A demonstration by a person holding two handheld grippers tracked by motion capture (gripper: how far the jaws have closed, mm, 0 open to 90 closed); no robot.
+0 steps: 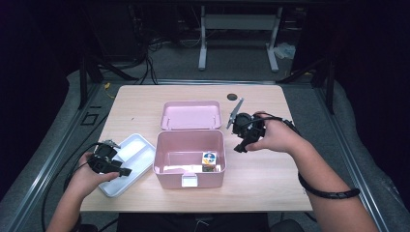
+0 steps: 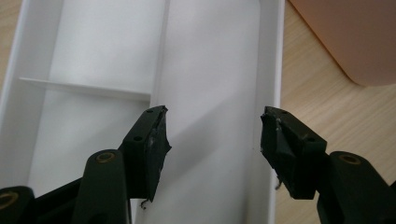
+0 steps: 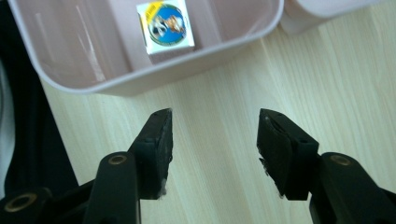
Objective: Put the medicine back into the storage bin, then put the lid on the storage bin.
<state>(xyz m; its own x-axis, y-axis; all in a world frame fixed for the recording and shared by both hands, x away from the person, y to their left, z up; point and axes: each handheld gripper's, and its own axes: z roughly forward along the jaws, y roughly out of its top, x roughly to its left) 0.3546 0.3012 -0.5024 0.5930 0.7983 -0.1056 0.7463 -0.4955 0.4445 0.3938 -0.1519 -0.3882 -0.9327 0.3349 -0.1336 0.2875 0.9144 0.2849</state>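
Small white cube (image 1: 209,158) with a blue round picture on top, sitting inside an open pink box (image 1: 189,180), against its right wall, ahead of and just beyond the right gripper (image 1: 241,145). Also seen past that gripper's tips in the right gripper view (image 3: 165,27), behind the box's rim (image 3: 187,65). Pink lid (image 1: 191,115) lying flat behind the box, touching it. Right gripper held above bare desk (image 1: 261,179) just beside the box, jaws apart, nothing between them. Left gripper (image 1: 121,170) on the far side of the box, hovering over a white divided tray (image 1: 138,145), jaws likewise apart and empty, one tip over the tray's long compartment (image 2: 210,70), the other over its outer rim.

Likely risks from here: reaching in for the cube at this slant could catch a jaw on the box's rim and shove or tip the light box. Cube close to the wall, so little room for the outer jaw; a skewed pinch on a corner could let it slip or tumble. Left gripper lowered carelessly could flip the tray's edge.
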